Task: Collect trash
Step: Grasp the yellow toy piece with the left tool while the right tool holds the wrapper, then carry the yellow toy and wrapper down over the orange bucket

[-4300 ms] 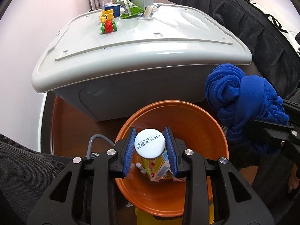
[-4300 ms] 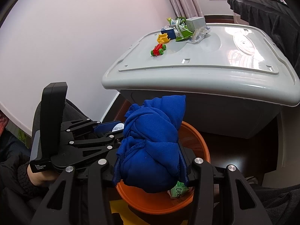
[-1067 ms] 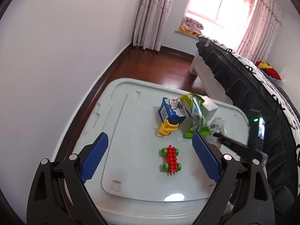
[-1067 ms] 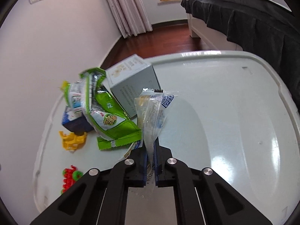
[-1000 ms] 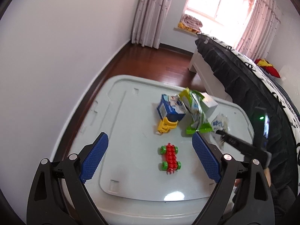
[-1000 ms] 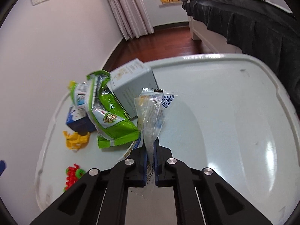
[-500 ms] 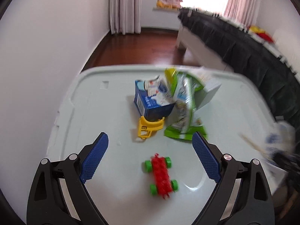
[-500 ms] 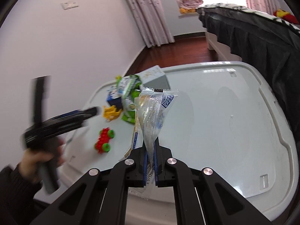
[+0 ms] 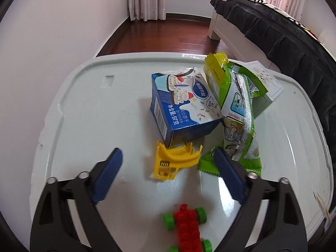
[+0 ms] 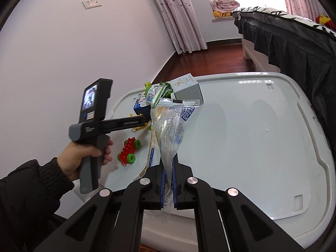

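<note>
A blue biscuit box (image 9: 184,105) lies tilted on the pale grey bin lid (image 9: 88,113), toward its far edge, one lower corner propped on a yellow toy piece. Just beside it, a green snack bag (image 9: 239,113), torn open at the top, leans against a grey-and-white carton (image 9: 264,88). A clear crumpled wrapper (image 10: 170,130) with blue print stands upright above the lid's near edge.
</note>
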{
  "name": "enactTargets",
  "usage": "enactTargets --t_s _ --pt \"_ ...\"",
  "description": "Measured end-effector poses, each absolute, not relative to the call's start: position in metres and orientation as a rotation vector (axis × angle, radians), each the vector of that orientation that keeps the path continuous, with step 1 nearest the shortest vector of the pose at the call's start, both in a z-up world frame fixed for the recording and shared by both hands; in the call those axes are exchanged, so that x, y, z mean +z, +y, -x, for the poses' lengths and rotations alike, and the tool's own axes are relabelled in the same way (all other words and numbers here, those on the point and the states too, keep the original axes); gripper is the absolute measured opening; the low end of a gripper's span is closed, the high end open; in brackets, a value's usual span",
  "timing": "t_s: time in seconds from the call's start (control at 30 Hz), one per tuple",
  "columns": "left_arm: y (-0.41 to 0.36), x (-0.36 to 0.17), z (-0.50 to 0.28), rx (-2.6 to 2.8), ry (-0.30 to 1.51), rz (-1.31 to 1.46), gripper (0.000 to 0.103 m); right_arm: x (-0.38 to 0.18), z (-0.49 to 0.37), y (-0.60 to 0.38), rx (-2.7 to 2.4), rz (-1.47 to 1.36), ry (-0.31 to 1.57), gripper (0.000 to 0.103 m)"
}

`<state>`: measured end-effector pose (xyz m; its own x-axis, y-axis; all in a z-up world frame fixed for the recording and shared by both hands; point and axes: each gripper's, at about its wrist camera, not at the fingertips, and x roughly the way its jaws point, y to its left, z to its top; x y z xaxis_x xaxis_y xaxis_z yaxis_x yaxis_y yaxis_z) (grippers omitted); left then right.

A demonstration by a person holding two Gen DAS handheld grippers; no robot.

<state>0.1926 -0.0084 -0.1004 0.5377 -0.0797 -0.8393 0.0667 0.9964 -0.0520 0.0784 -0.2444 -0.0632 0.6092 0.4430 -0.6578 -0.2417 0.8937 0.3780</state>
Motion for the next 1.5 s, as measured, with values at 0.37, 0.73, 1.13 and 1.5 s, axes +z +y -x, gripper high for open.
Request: enactTargets --t_s 0.37,0.73,1.13,1.5 --pt "-0.01 -0.108 -0.192 -0.106 1.005 -0.002 0.042 -0.065 -0.075 -0.244 0.396 -0.263 0.826 0.005" --pt "-0.009 -0.067 -0.142 -0.126 0.919 0.018 0.042 -0.043 -0.065 -0.238 0.436 -0.252 0.768 0.005" --pt "-0.022 -0.026 0.01 -0.216 0.876 0.005 0.042 -0.014 0.044 -0.225 0.566 -0.189 0.725 0.005" --pt "-0.023 -0.061 0.141 -0.27 0.966 0.007 0.041 -0.068 0.137 -0.228 0.576 -0.261 0.88 0.005"
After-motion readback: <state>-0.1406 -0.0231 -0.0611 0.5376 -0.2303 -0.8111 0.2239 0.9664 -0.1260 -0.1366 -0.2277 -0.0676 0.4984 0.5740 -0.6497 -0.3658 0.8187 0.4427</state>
